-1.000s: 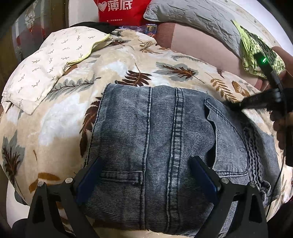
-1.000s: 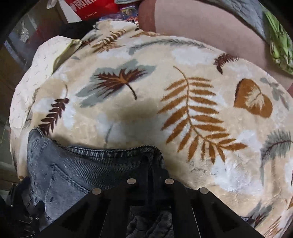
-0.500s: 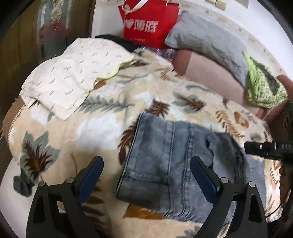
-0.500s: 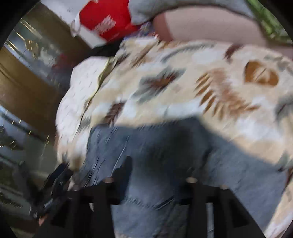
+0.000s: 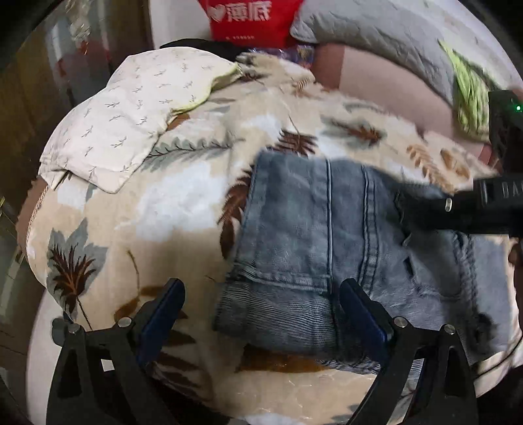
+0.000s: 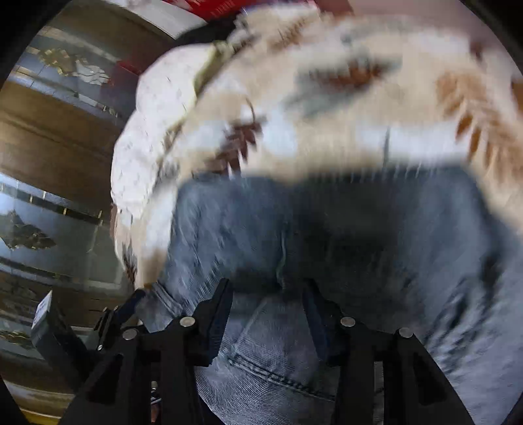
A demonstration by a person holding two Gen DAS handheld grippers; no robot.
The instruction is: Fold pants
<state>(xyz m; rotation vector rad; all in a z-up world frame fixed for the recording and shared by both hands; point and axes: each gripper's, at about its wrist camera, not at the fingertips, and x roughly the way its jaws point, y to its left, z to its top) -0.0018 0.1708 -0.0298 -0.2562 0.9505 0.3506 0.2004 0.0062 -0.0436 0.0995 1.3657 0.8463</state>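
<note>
The folded jeans [image 5: 327, 248] lie on a leaf-print blanket [image 5: 183, 209] covering the bed. The left gripper [image 5: 261, 314] hangs above their near edge, jaws wide apart and empty. The right gripper [image 6: 268, 310] hovers over the denim, jaws apart, having just let go.

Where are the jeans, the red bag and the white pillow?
jeans [image 5: 294, 229]: left wrist view, on the folded denim's middle.
red bag [image 5: 251, 19]: left wrist view, on its printed front.
white pillow [image 5: 130, 108]: left wrist view, on its patterned top.
</note>
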